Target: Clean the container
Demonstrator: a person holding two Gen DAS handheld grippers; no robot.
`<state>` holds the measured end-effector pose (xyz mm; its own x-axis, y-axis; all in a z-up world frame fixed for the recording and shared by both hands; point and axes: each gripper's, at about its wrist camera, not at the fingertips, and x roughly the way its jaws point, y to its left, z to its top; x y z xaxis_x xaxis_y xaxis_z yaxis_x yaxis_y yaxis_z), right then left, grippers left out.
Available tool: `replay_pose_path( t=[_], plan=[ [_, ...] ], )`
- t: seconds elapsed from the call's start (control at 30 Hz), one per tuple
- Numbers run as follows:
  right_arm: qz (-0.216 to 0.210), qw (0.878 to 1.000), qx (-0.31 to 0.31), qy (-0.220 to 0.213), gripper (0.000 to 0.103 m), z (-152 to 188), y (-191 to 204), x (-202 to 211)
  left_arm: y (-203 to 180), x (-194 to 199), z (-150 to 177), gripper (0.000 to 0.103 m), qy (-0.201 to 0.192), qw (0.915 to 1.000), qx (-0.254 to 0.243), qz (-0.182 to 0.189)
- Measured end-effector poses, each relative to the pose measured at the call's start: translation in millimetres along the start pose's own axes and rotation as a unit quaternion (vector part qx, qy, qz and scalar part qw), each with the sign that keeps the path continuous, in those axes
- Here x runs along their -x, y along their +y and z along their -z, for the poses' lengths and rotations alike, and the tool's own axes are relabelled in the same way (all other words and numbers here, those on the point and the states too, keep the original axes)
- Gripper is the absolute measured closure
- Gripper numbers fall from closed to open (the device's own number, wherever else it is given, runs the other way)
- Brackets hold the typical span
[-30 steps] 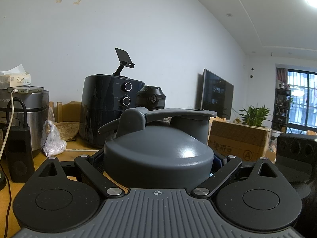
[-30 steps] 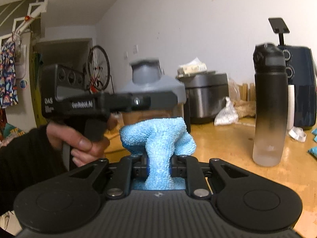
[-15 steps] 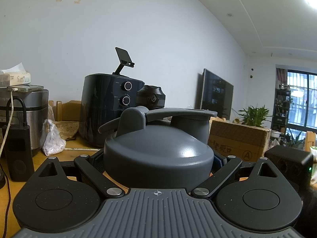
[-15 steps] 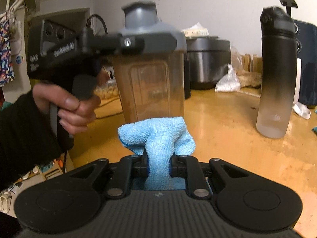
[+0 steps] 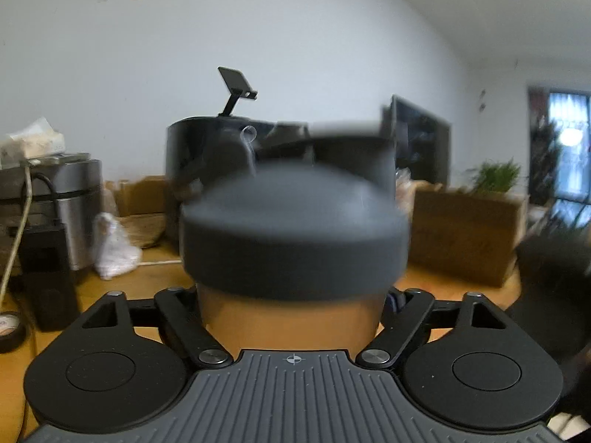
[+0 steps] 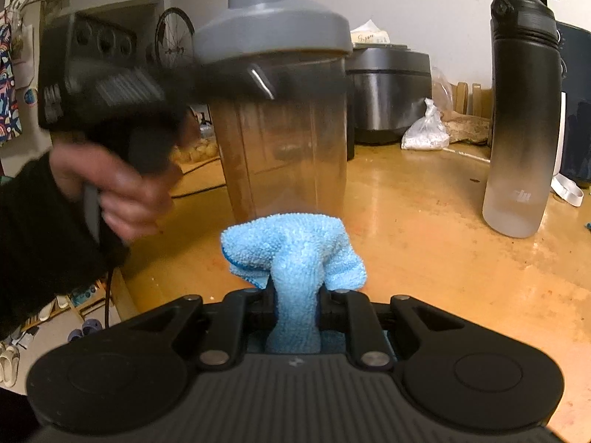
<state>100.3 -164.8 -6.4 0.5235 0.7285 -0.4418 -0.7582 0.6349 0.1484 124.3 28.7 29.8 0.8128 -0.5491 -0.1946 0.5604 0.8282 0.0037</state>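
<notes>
Blurring smears most of the left wrist view: the shaker bottle (image 5: 291, 243) fills its middle, its grey lid soft-edged and its spout cap barely readable, and it hides the fingertips of the left hand-held gripper (image 5: 291, 310). The jaws stand wide on either side of the brownish translucent body just under the lid, and the right wrist view shows that gripper clamped across the same spot, held by a hand (image 6: 110, 188) in a dark sleeve, also blurred. The shaker bottle (image 6: 280, 118) is upright; its foot is hidden behind the blue cloth (image 6: 291, 254), so whether it rests on the table (image 6: 424, 251) cannot be told. The right hand-held gripper (image 6: 297, 310) is closed tight on that one cloth, which bunches out just in front of the shaker's lower wall; contact cannot be made out. Right of the shaker stands one black-to-frosted water bottle (image 6: 521, 118), its cap near the frame's top. Behind the shaker sit one steel cooker (image 6: 388, 92), partly covered, and one white plastic bag (image 6: 424, 133). One dark air fryer (image 5: 207, 170) is half hidden behind the lid.
</notes>
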Motion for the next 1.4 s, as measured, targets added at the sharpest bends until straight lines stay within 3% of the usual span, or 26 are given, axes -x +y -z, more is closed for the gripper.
replay_pose_path(
  t=[0.13, 0.3, 0.6, 0.73, 0.77, 0.8, 0.87, 0.93, 1.07, 1.4],
  plan=[
    [-0.003, 1.0, -0.008, -0.015, 0.093, -1, -1, 5, 10, 3, 3, 0.025, -0.008, 0.9994, 0.032, 0.01],
    [-0.003, 0.999, -0.012, -0.042, 0.093, -2, -1, 12, 7, 4, 3, 0.025, -0.006, 0.9997, 0.022, 0.011],
    [-0.006, 0.991, -0.023, -0.134, 0.093, -9, 2, 37, 7, 2, 1, 0.025, -0.002, 0.9997, 0.022, 0.011],
    [-0.007, 0.99, -0.026, -0.135, 0.093, -8, 2, 37, 7, 4, 1, 0.024, -0.013, 0.9995, 0.027, 0.01],
    [-0.007, 0.99, -0.026, -0.135, 0.093, -8, 2, 38, 6, 5, 0, 0.019, -0.02, 0.9995, 0.026, 0.003],
    [-0.007, 0.99, -0.026, -0.136, 0.093, -8, 2, 39, 5, 6, -1, 0.007, -0.027, 0.9993, 0.024, -0.004],
    [-0.007, 0.991, -0.023, -0.135, 0.092, -9, 4, 40, 5, 9, -2, 0.0, -0.038, 0.999, 0.024, -0.009],
    [-0.005, 0.991, -0.02, -0.135, 0.092, -9, 4, 39, 3, 11, -5, 0.0, -0.042, 0.9989, 0.023, 0.003],
    [-0.005, 0.99, -0.022, -0.138, 0.092, -9, 4, 40, -6, 12, -10, 0.0, -0.04, 0.9991, 0.004, -0.012],
    [-0.005, 0.985, -0.025, -0.169, 0.092, -13, 4, 50, -5, 22, -27, 0.0, -0.065, 0.9974, 0.017, -0.026]
  ],
)
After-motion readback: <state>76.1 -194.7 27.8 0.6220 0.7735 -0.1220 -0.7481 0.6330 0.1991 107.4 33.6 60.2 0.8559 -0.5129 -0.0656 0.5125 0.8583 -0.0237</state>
